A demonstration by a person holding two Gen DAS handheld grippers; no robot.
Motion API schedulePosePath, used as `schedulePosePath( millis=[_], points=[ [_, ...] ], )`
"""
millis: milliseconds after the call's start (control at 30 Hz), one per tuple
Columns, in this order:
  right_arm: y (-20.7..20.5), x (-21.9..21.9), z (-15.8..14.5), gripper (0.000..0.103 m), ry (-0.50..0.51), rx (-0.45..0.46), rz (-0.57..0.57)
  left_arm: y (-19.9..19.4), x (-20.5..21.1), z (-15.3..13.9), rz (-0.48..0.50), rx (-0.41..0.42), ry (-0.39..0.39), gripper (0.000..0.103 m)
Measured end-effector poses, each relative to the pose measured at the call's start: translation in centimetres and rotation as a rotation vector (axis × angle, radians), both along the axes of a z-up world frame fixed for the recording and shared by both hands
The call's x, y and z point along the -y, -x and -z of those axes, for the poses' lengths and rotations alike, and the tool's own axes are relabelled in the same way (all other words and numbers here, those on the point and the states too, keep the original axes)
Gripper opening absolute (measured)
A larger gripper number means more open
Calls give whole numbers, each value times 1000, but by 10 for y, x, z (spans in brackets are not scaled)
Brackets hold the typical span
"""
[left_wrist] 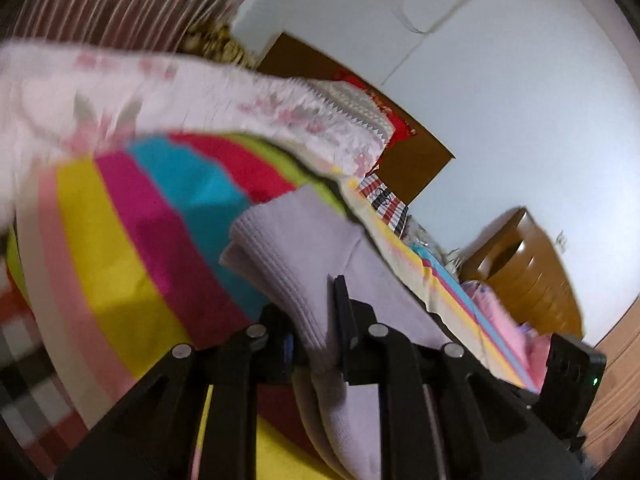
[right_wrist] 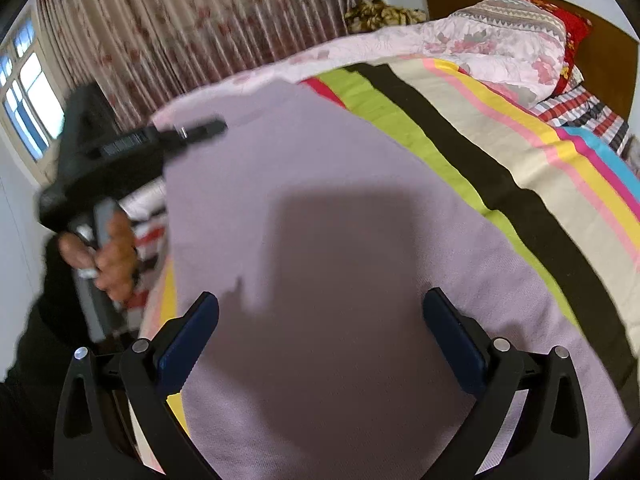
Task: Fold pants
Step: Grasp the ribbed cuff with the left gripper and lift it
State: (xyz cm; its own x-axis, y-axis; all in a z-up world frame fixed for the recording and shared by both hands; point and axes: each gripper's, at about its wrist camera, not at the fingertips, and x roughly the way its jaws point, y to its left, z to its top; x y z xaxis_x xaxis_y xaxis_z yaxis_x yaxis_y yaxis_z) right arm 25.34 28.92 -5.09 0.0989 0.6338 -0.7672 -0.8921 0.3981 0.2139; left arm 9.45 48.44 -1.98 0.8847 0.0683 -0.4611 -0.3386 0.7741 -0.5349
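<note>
While the left gripper (left_wrist: 316, 312) is clamped on a bunched fold of the pants (left_wrist: 296, 248), its black fingers pinch the ribbed, soft lilac knit, which drapes down between them in thick layered folds. The right gripper (right_wrist: 320, 320) hangs with its jaws spread wide, nothing between the blue-padded fingers (right_wrist: 192, 336), just above the pants (right_wrist: 320, 220).

The pants lie on the striped bedsheet (right_wrist: 520, 152) as a broad, flat, matte lilac panel of fine-knit texture, with a dark blocky shadow across the middle. The far edge of the pants nears the sheet's red and lime stripes. The left gripper shows in the right wrist view (right_wrist: 200, 130) as a blurred black bar at the pants' far left corner, held by a bare hand (right_wrist: 108, 252) on a grey grip.

The sheet is smooth woven cotton with wide bands: lime, black, cream, pink, yellow, magenta, cyan. Beyond the pants, at the sheet's far side, lies a puffy quilted pink floral quilt (right_wrist: 500, 48) with a grey zigzag-patterned border. Behind the quilt stands a flat dark brown wooden headboard (right_wrist: 608, 64), with a red cushion (right_wrist: 576, 28) against it. Pleated floral curtains (right_wrist: 200, 20) hang behind the bed, left of the headboard. The left wrist view is blurred; a curved-slat wooden chair (left_wrist: 524, 272) stands past the sheet's edge.
</note>
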Motion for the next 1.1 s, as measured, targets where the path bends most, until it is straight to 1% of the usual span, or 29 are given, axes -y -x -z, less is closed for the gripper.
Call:
schedulePosePath(
  millis=[33, 100, 133, 167, 200, 267, 300, 333, 367, 433, 467, 500, 533, 600, 633, 667, 700, 767, 800, 833, 867, 900, 933, 1000, 1033, 1067, 1100],
  points=[
    [2, -3, -2, 98, 36, 31, 3, -1, 4, -6, 5, -5, -32, 16],
    [9, -7, -3, 98, 114, 131, 1, -2, 13, -18, 7, -13, -109, 16],
    [17, -8, 1, 98, 169, 184, -18, -1, 20, -23, 9, -8, -145, 16],
    [22, -9, 6, 98, 192, 207, -35, 0, 26, -30, 14, 7, -177, 16],
    [24, -6, 7, 98, 160, 220, -27, 2, 33, -34, 21, 23, -201, 16],
    [19, -4, 11, 99, 136, 183, -16, 1, 42, -42, 19, 36, -239, 16],
    [19, -4, 10, 98, 151, 181, -21, 0, 48, -48, 15, 44, -263, 16],
    [20, -3, 6, 98, 176, 164, -18, -1, 52, -53, 16, 54, -274, 15],
    [20, 0, 2, 98, 182, 139, -20, -1, 55, -56, 19, 61, -280, 15],
    [24, 11, -3, 98, 148, 92, -42, 4, 65, -66, 31, 83, -310, 15],
    [26, 13, 2, 98, 172, 87, -47, 6, 70, -70, 40, 92, -325, 15],
    [29, 13, 10, 99, 209, 111, -59, 7, 78, -76, 52, 102, -348, 15],
    [34, 15, 11, 99, 168, 158, -78, 7, 87, -82, 62, 109, -372, 15],
    [30, 18, 10, 98, 148, 136, -71, 6, 103, -94, 90, 118, -405, 15],
    [30, 20, 8, 98, 165, 143, -61, 6, 115, -101, 107, 124, -425, 15],
    [29, 26, 3, 98, 172, 138, -35, 6, 123, -106, 122, 129, -439, 15],
    [27, 36, -5, 98, 151, 121, -1, 7, 137, -114, 147, 136, -464, 15],
    [15, 84, -33, 98, -14, 51, 117, 11, 172, -128, 198, 152, -534, 15],
    [7, 111, -43, 98, -95, 5, 190, 12, 186, -131, 223, 160, -552, 15],
    [-2, 147, -51, 98, -177, -44, 291, 14, 205, -134, 259, 169, -570, 15],
    [-9, 184, -55, 98, -242, -79, 383, 15, 220, -135, 287, 179, -583, 13],
    [-13, 211, -56, 98, -285, -96, 436, 17, 246, -134, 342, 193, -598, 13],
    [-16, 247, -55, 98, -336, -111, 514, 16, 267, -129, 391, 192, -606, 13],
    [-18, 311, -50, 98, -391, -134, 666, 9, 325, -103, 531, 146, -647, 14],
    [-16, 332, -47, 98, -411, -142, 712, 6, 345, -90, 579, 119, -666, 14],
    [-13, 358, -43, 98, -439, -154, 766, 0, 370, -72, 643, 77, -683, 16],
    [-9, 378, -39, 98, -458, -164, 806, -8, 401, -43, 749, 3, -693, 17]
  ],
)
